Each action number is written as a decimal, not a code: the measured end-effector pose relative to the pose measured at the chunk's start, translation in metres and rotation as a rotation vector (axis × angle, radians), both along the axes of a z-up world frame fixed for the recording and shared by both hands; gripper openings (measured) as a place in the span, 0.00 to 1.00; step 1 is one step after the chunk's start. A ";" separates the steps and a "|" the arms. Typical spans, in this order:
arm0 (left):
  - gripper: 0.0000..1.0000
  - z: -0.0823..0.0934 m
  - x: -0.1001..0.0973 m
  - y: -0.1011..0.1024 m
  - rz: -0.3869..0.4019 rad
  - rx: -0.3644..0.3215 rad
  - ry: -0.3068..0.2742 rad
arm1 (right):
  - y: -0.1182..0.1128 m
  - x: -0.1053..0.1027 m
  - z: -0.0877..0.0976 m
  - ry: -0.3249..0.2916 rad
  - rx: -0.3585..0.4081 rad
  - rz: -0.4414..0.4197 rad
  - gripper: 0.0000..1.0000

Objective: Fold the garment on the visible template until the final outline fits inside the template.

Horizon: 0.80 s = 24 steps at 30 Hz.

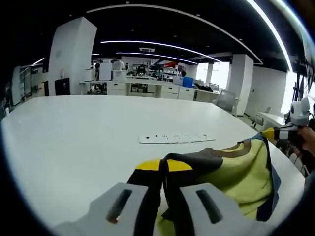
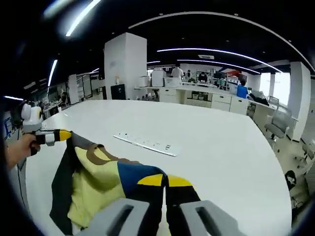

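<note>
A yellow garment (image 1: 236, 169) with black, blue and brown panels hangs stretched between both grippers above the white table (image 1: 74, 142). My left gripper (image 1: 162, 191) is shut on a black and yellow edge of it, which runs up between the jaws. In the same view the right gripper (image 1: 278, 133), held by a hand, grips the far corner. In the right gripper view, my right gripper (image 2: 165, 204) is shut on the garment (image 2: 96, 182); the left gripper (image 2: 55, 135) pinches the other corner at the left. A flat white strip (image 1: 176, 138) (image 2: 145, 143) with small dark marks lies on the table beyond.
The table's rounded edge (image 2: 275, 196) curves close on the right in the right gripper view. A white pillar (image 1: 71, 56), counters (image 1: 147, 88) with people behind them, and office chairs (image 2: 275, 123) stand beyond the table.
</note>
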State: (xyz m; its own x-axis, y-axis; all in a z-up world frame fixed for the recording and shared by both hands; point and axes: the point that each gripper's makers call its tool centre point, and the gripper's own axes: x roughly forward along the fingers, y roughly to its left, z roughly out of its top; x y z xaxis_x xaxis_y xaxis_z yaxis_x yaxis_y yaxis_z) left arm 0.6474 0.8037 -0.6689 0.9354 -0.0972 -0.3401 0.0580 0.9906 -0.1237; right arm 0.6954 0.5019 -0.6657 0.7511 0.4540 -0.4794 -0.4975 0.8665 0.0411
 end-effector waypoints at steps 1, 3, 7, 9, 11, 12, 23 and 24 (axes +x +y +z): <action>0.00 -0.008 0.003 0.001 0.002 0.020 0.015 | 0.000 0.001 -0.002 0.003 0.001 -0.002 0.00; 0.00 -0.023 0.009 0.001 0.010 0.017 0.053 | 0.000 0.007 -0.013 0.036 0.015 -0.023 0.00; 0.00 -0.043 0.016 -0.004 0.004 -0.015 0.087 | 0.002 0.016 -0.036 0.087 0.015 -0.039 0.00; 0.00 -0.056 0.016 -0.003 -0.006 0.041 0.131 | 0.003 0.017 -0.052 0.118 -0.012 -0.036 0.00; 0.00 -0.064 0.017 -0.004 -0.008 0.049 0.148 | -0.001 0.016 -0.068 0.157 -0.052 -0.047 0.00; 0.00 -0.070 0.019 -0.002 -0.005 0.043 0.162 | -0.001 0.017 -0.073 0.163 -0.060 -0.047 0.00; 0.00 -0.090 0.028 -0.004 -0.018 0.088 0.193 | -0.007 0.028 -0.100 0.201 -0.074 -0.102 0.00; 0.00 -0.091 0.028 -0.004 -0.018 0.087 0.196 | -0.008 0.030 -0.103 0.215 -0.061 -0.116 0.00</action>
State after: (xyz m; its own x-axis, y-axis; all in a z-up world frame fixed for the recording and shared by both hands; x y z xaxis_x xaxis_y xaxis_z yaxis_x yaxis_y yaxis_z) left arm 0.6759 0.7997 -0.7599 0.8491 -0.0751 -0.5229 0.0587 0.9971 -0.0480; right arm 0.7250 0.4939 -0.7684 0.6742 0.3365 -0.6574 -0.3804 0.9212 0.0814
